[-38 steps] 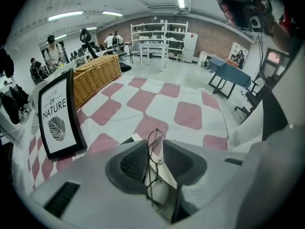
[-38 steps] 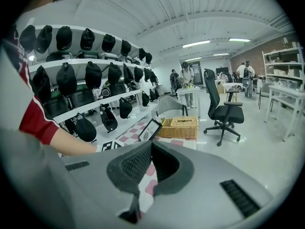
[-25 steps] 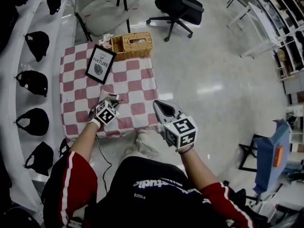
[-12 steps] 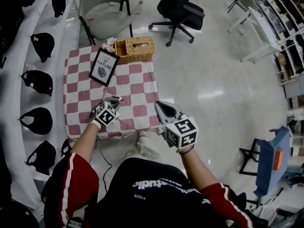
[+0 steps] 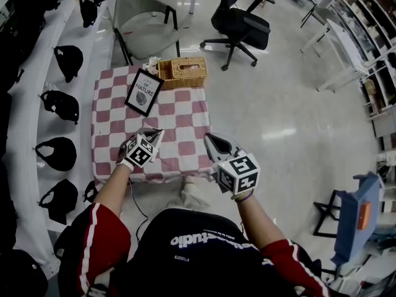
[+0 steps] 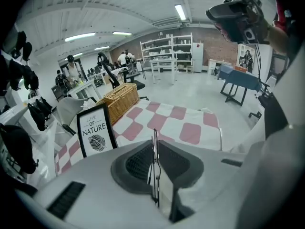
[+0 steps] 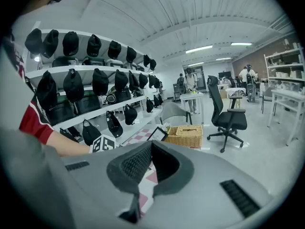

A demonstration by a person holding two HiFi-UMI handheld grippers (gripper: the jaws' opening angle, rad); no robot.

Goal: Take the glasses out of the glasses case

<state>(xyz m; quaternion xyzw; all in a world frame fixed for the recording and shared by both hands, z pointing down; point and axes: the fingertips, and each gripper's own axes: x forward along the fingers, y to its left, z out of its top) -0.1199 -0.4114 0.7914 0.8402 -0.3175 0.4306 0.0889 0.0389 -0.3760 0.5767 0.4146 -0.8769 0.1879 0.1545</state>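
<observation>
My left gripper [image 5: 153, 135] hangs over the near part of the checkered table [image 5: 179, 113]. In the left gripper view its jaws [image 6: 154, 140] are shut on a thin dark frame with a clear lens, seen edge-on: the glasses [image 6: 154, 171]. In the head view the glasses are too small to make out. My right gripper [image 5: 210, 138] is held off the table's near right corner. Its jaws [image 7: 151, 144] meet at the tips with nothing between them. No glasses case shows in any view.
A framed "Love of Nature" sign [image 5: 143, 91] and a wicker basket [image 5: 182, 72] stand at the table's far end. Behind them are a grey chair [image 5: 145, 30] and a black office chair [image 5: 241, 23]. Shelves of black caps [image 5: 55, 104] run along the left.
Both grippers have risen a little. The left one has drawn back toward the cloth's near edge, still shut on the thin frame.
</observation>
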